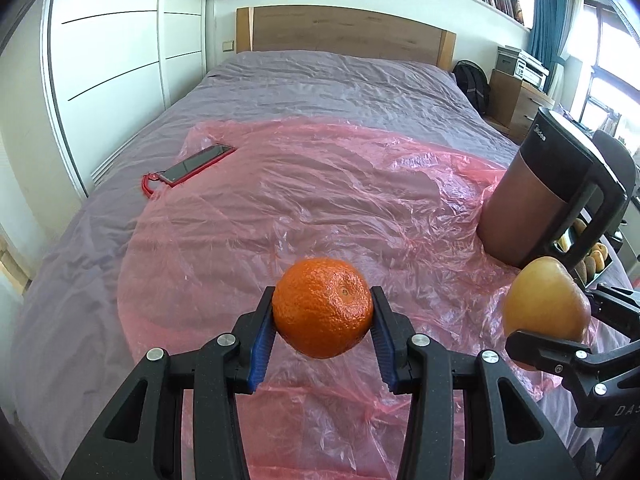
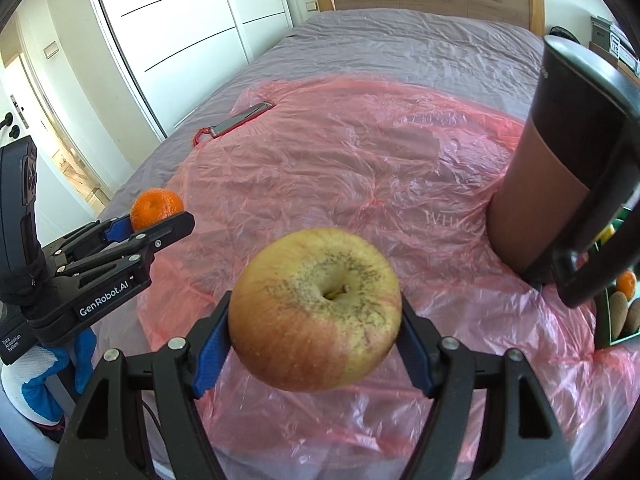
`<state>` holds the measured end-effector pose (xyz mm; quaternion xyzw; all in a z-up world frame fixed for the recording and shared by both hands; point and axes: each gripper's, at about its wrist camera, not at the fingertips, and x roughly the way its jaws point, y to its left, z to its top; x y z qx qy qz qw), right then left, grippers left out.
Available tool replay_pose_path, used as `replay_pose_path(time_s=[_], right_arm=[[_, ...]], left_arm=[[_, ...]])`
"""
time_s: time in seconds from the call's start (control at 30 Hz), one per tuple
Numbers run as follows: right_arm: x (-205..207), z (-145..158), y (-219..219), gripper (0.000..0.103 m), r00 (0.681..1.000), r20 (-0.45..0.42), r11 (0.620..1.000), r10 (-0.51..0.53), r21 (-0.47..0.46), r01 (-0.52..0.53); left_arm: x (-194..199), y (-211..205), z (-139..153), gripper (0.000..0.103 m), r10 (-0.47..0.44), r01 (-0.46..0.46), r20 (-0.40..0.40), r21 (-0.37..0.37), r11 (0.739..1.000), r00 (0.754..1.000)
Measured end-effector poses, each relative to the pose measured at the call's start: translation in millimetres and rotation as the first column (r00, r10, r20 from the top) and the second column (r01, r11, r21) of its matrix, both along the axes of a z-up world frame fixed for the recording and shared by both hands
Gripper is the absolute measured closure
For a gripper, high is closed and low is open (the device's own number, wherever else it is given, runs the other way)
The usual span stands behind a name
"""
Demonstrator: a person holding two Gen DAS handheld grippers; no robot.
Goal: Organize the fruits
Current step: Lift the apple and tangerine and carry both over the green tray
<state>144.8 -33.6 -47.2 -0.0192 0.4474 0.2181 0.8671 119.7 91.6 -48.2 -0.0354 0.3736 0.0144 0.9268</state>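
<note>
Right now your left hand-held gripper [image 1: 323, 322] clamps a round orange mandarin [image 1: 322, 307] and your right hand-held gripper [image 2: 316, 336] a yellow-red apple [image 2: 315, 309], both above the pink plastic sheet [image 2: 340, 168]; beyond the dark kettle [image 2: 560, 168], a tray [image 2: 606, 320] holds kiwis [image 2: 620, 306] and an orange [image 2: 626, 283].

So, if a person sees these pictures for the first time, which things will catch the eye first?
First the two fruits held in the air: a bright orange mandarin clamped in the left gripper and a big yellow-red apple in the right gripper, both above the pink plastic sheet on the bed. Next, the tall dark jug at the sheet's right edge.
</note>
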Motion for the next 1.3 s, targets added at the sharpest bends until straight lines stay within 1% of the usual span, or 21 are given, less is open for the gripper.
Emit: replay_pose_path(time_s=[0.2,0.37,0.63,0.9,1.03,1.3], right_arm=[[-26.4,7.4,-7.0,0.016,1.000,0.013,1.000,0.005,-0.013,-0.005],[-47.3,9.6,-20.2,0.016,1.000,0.020,1.000,0.000,-0.010,0.000],[-71.4,4.3,-52.4,0.016,0.999,0.015,0.999,-0.034,0.016,0.034],[-88.1,-2.9,-94.5,0.016,0.995,0.009,0.994,-0.095,0.056,0.095],[-92.3,-6.6,-118.5,0.016,0.991,0.006,0.988,-0.131,0.081,0.131],[-97.0,-11.4,-171.5,0.016,0.977,0.001,0.970,-0.213,0.121,0.212]], left_arm=[[-29.5,-10.2,4.6,0.064,0.005,-0.005,0.017,-0.019,1.000,1.000],[-46.6,-24.5,3.4,0.064,-0.005,0.005,0.011,-0.009,1.000,1.000],[-69.9,-61.9,5.7,0.064,-0.051,0.051,0.003,0.009,0.999,0.999],[-77.0,-102.9,11.4,0.064,-0.115,0.115,-0.009,-0.002,0.993,0.993],[-77.8,-125.3,13.8,0.064,-0.152,0.152,-0.017,0.007,0.988,0.988],[-74.8,-176.7,16.3,0.064,-0.238,0.239,-0.037,0.016,0.971,0.971]])
